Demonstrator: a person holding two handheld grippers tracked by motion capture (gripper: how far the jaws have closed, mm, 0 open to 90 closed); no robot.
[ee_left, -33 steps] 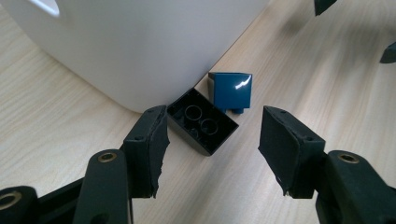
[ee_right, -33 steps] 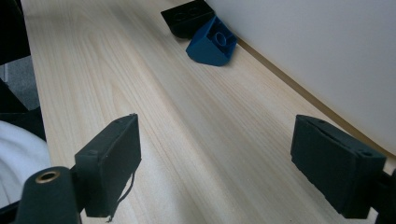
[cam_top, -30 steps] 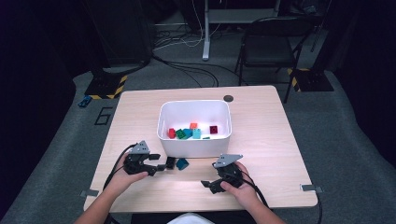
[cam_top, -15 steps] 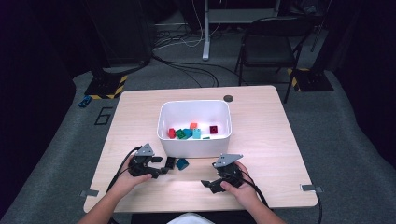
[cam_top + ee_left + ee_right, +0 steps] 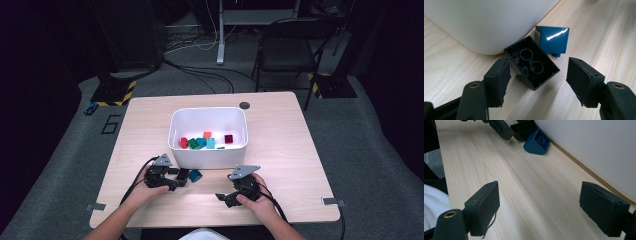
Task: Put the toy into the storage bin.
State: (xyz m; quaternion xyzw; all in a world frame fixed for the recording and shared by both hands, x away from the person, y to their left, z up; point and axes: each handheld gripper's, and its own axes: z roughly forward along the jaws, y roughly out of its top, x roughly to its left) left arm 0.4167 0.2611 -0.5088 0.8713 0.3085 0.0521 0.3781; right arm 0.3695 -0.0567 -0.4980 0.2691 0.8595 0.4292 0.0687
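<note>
Left claw (image 5: 176,178) lies low on the table (image 5: 280,150) in the high view, just in front of the white bin (image 5: 208,152), with a black brick (image 5: 183,175) at its tips and a blue brick (image 5: 194,175) just beside that. The bin already holds several coloured bricks (image 5: 205,142); these two outside it seem to be what is left, though the view is too small to be sure. Right claw (image 5: 223,197) rests near the table's front edge, well apart from both.

Seen from the left gripper, the jaws have just been opening and stand apart, with the black brick (image 5: 532,65) lying between them hollow side up, on the wood and free of the pads. The blue brick (image 5: 553,40) touches it, against the bin wall (image 5: 486,22).

From the right gripper, the jaws gape over bare wood, holding nothing; the blue brick (image 5: 536,143) lies farther off by the bin (image 5: 599,152).
</note>
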